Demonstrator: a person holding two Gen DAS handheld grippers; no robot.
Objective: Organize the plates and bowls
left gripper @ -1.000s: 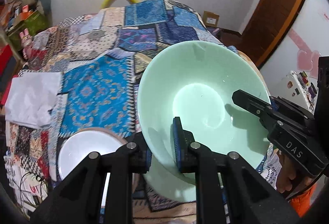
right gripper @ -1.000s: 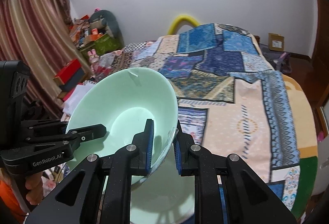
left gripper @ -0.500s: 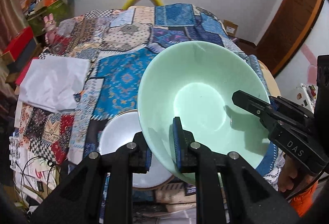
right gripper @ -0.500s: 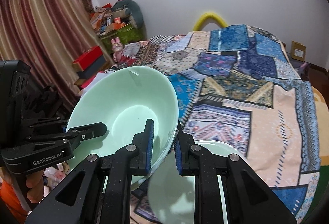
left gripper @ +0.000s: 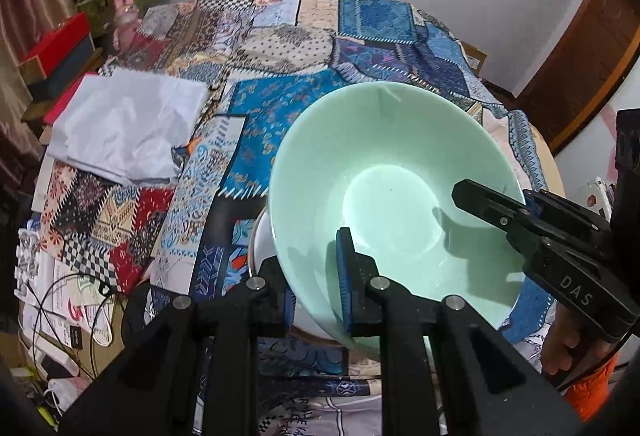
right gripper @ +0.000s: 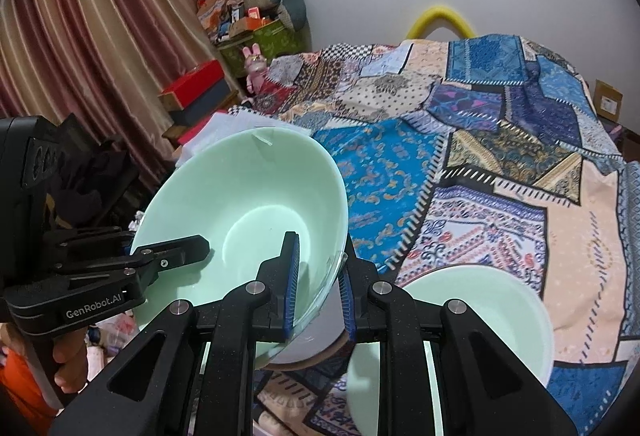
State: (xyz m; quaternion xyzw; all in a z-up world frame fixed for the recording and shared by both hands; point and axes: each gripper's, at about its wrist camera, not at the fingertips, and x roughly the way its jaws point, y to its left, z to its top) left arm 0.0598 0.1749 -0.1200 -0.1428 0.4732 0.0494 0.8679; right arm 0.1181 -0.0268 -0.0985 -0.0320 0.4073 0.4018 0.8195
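Note:
A pale green bowl (left gripper: 384, 175) is held in the air by both grippers, one on each side of its rim. My left gripper (left gripper: 316, 300) is shut on its near rim; it also shows in the right wrist view (right gripper: 168, 256). My right gripper (right gripper: 318, 300) is shut on the opposite rim of the same bowl (right gripper: 248, 195); it also shows in the left wrist view (left gripper: 504, 211). Under the bowl lies a white plate (left gripper: 260, 248), mostly hidden. A second green bowl (right gripper: 480, 316) sits on the cloth to the right.
A patchwork cloth (right gripper: 460, 155) covers the table. A folded white cloth (left gripper: 124, 127) lies at the far left. Cables and papers (left gripper: 68, 300) lie off the table's left edge. Boxes and clutter (right gripper: 248, 19) stand by the curtain.
Both grippers have carried the green bowl to the left, from above the second green bowl to above the white plate. The grips have not changed.

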